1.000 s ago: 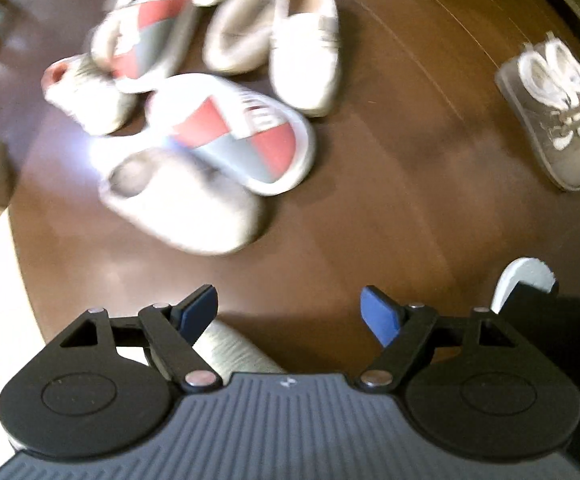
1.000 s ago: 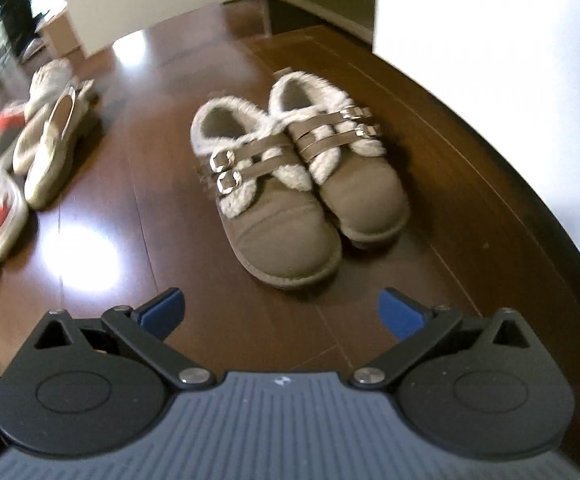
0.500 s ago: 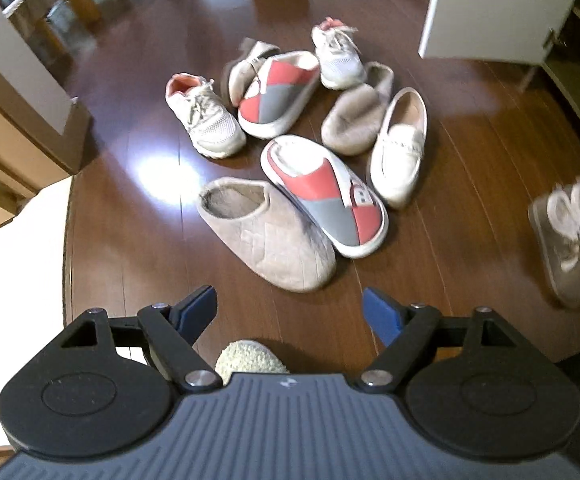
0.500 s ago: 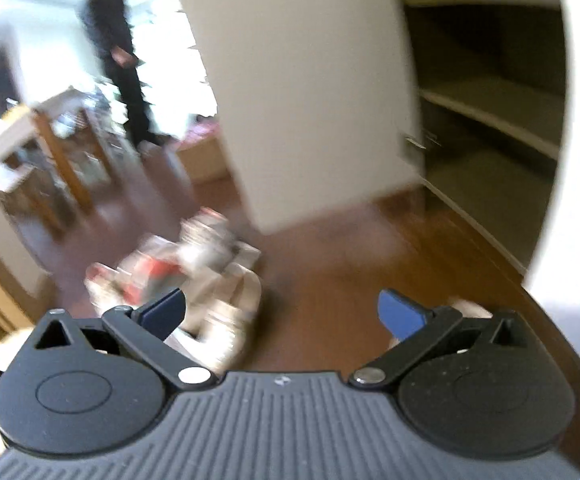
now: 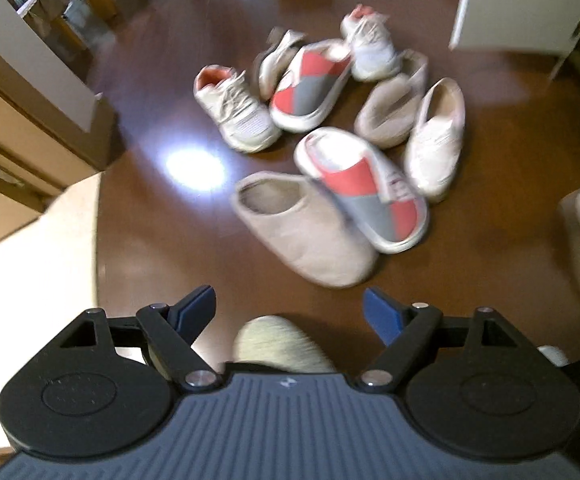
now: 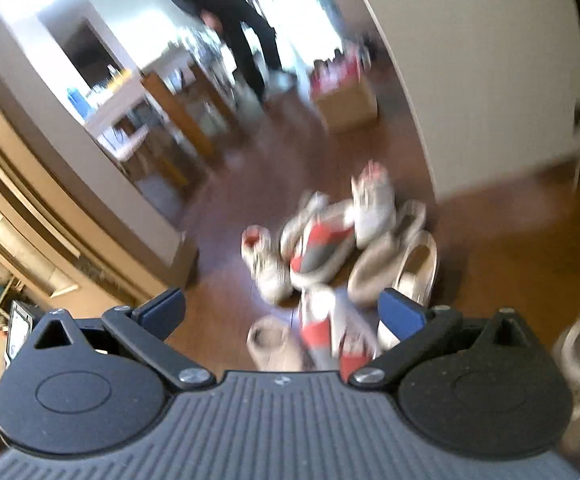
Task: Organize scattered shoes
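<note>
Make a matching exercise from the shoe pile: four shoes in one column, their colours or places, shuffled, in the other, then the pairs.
Shoes
1. near slipper
2. clog
3. left sneaker
4. loafer

Descriptions
A. white with laces, pink inside the collar, at the left edge of the pile
B. red and grey panels, white sole
C. plain beige and fuzzy, closest to the left gripper
D. cream slip-on at the right side of the pile

Pairs: 1-C, 2-B, 3-A, 4-D
</note>
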The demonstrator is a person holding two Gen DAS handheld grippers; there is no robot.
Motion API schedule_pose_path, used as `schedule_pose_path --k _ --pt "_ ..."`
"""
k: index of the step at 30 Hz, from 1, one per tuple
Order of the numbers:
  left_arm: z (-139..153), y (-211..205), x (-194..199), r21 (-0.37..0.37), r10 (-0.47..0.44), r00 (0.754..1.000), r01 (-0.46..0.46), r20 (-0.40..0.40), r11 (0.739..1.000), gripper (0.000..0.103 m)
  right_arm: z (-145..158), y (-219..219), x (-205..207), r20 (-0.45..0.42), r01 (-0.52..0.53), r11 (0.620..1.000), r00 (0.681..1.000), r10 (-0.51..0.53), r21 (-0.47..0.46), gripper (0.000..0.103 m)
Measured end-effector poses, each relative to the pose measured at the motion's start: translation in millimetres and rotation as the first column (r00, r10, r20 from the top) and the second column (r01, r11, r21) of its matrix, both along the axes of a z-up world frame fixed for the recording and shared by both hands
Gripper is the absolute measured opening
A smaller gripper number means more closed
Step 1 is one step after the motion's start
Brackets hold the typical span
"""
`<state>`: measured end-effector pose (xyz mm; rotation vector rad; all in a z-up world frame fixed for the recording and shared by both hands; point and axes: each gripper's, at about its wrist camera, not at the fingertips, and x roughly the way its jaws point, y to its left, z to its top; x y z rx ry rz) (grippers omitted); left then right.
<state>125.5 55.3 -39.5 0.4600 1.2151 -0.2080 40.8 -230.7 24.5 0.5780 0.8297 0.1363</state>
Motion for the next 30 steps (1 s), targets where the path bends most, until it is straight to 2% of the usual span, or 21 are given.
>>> schedule_pose_path --k 1,4,6,8,9,10,12,13,14,15,16,18,21,24,27,30 --pt "-0.5 -0.3 5.2 0.012 -0.011 1.000 0.011 0.014 1.000 0.083 -8.4 -2.3 8.1 -0.035 -0.003 1.000 0.999 0.004 0.022 0.093" --pt "-10.4 -0.1 28.4 0.048 -0.027 0.997 0.023 0.070 0.999 0.084 -35.8 -12.3 46.1 -0.131 -0.014 0.997 0.991 0.023 0.071 0.093" --pt "-30.1 1.2 51.7 0.021 0.005 0.997 -0.006 0.077 1.000 0.083 -49.4 -12.7 67.4 -0.157 -0.030 0.997 0.987 0.040 0.067 0.093" --pt "-52.6 0.7 72.8 -0.015 0.039 0.998 -0.038 0.057 0.999 0.083 -70.1 -8.6 105.6 -0.180 -0.065 0.997 0.981 0.070 0.029 0.093" --pt "-72.0 -1.1 89.3 -0.032 0.067 0.996 -0.065 0.052 0.997 0.083 -80.1 -5.7 120.4 -0.184 -0.081 0.997 0.979 0.082 0.017 0.093" --pt "-78.4 -1.8 94.1 -0.035 0.077 0.996 -0.075 0.053 0.997 0.083 -88.2 -1.9 132.3 -0.187 -0.092 0.996 0.978 0.092 0.009 0.093" --pt "-121.9 -8.0 129.9 -0.038 0.162 0.984 -0.159 0.072 0.986 0.083 -127.4 11.0 178.8 -0.181 -0.127 0.992 0.975 0.129 0.025 0.093" --pt "-128.4 -9.0 135.4 -0.043 0.174 0.982 -0.171 0.075 0.984 0.083 -143.9 15.4 196.3 -0.172 -0.139 0.989 0.974 0.145 0.044 0.093" --pt "-151.7 -12.7 157.2 -0.072 0.215 0.973 -0.209 0.084 0.975 0.083 -158.9 20.0 213.5 -0.161 -0.150 0.987 0.974 0.158 0.063 0.092" --pt "-163.2 -16.6 167.9 -0.080 0.226 0.970 -0.219 0.090 0.972 0.083 -172.5 24.8 230.5 -0.148 -0.158 0.984 0.974 0.169 0.081 0.091" --pt "-173.9 -20.0 178.2 -0.078 0.221 0.971 -0.214 0.095 0.974 0.083 -184.4 28.8 246.6 -0.136 -0.162 0.983 0.975 0.173 0.091 0.085" --pt "-191.6 -24.8 199.8 -0.025 0.167 0.980 -0.166 0.110 0.986 0.083 -205.0 35.7 277.2 -0.112 -0.159 0.982 0.979 0.170 0.098 0.081" --pt "-197.1 -18.2 228.3 0.034 0.132 0.972 -0.141 0.192 0.989 0.083 -240.5 42.9 337.6 -0.138 -0.096 0.984 0.983 0.118 0.152 0.081" --pt "-199.8 -10.5 249.9 0.044 0.112 0.970 -0.124 0.215 0.991 0.083 -268.6 46.3 393.6 -0.172 -0.015 0.977 0.984 0.053 0.215 0.081" --pt "-206.0 -9.3 270.5 0.030 0.095 0.969 -0.104 0.227 0.994 0.083 -288.8 47.5 435.1 -0.197 0.071 0.957 0.980 -0.015 0.282 0.074" --pt "-213.7 -8.9 294.4 0.011 0.071 0.968 -0.076 0.241 0.997 0.083 -315.1 55.4 474.0 -0.213 0.130 0.951 0.974 -0.070 0.281 0.071"
